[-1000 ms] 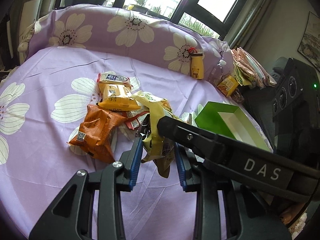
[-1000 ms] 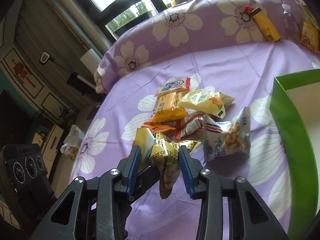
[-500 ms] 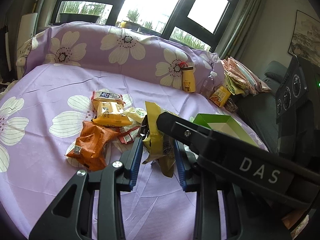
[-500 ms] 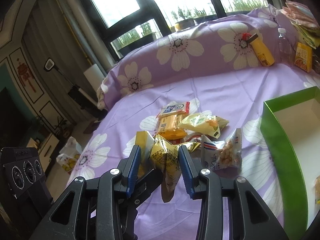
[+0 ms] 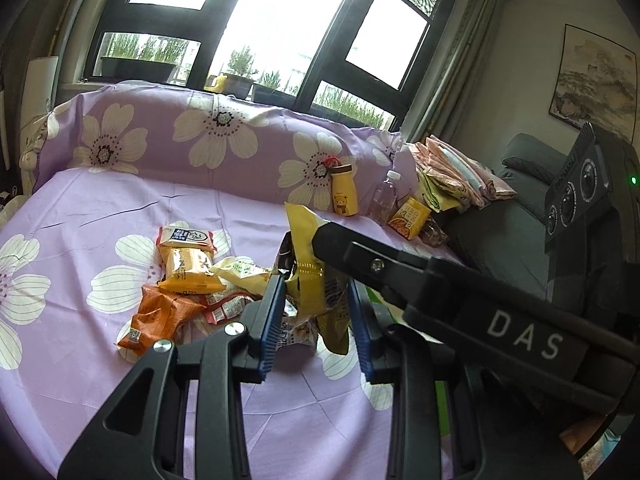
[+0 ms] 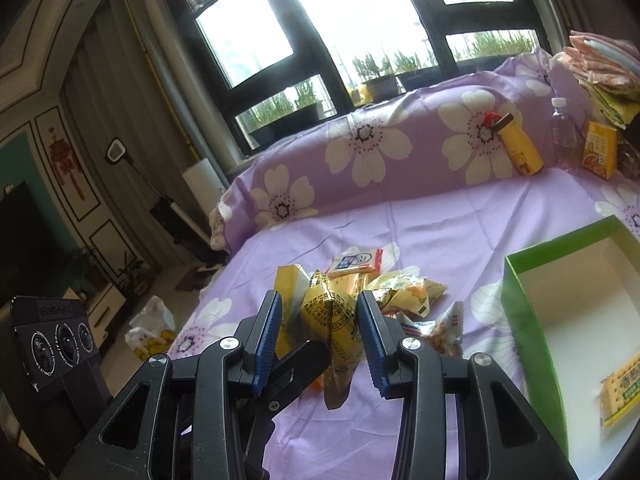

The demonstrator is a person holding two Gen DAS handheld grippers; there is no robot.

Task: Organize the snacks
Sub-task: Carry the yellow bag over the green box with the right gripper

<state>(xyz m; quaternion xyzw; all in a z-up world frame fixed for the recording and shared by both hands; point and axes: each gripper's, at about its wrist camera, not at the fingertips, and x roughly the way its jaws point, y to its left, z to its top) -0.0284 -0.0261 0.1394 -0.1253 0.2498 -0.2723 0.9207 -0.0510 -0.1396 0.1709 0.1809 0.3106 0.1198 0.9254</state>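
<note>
— Above the middle of the purple sheet [image 6: 460, 216], what's that in your tongs?

— One yellow snack packet [image 6: 334, 320], crumpled. My right gripper [image 6: 320, 336] and my left gripper [image 5: 316, 320] are both clamped on it, so it hangs clear of the snack pile [image 5: 188, 280] beneath.

— Why two grips?

— I judge it steadies the floppy wrapper. The green box [image 6: 520, 304] waits near the sheet's right edge, one cracker pack [image 6: 622, 396] inside.

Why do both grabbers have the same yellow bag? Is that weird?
Yes, a bit odd. The left gripper and the right gripper both pinch one crumpled yellow snack bag, which hangs between them above the purple sheet. The other snacks lie jumbled, while the green box holds just one packet.
</note>
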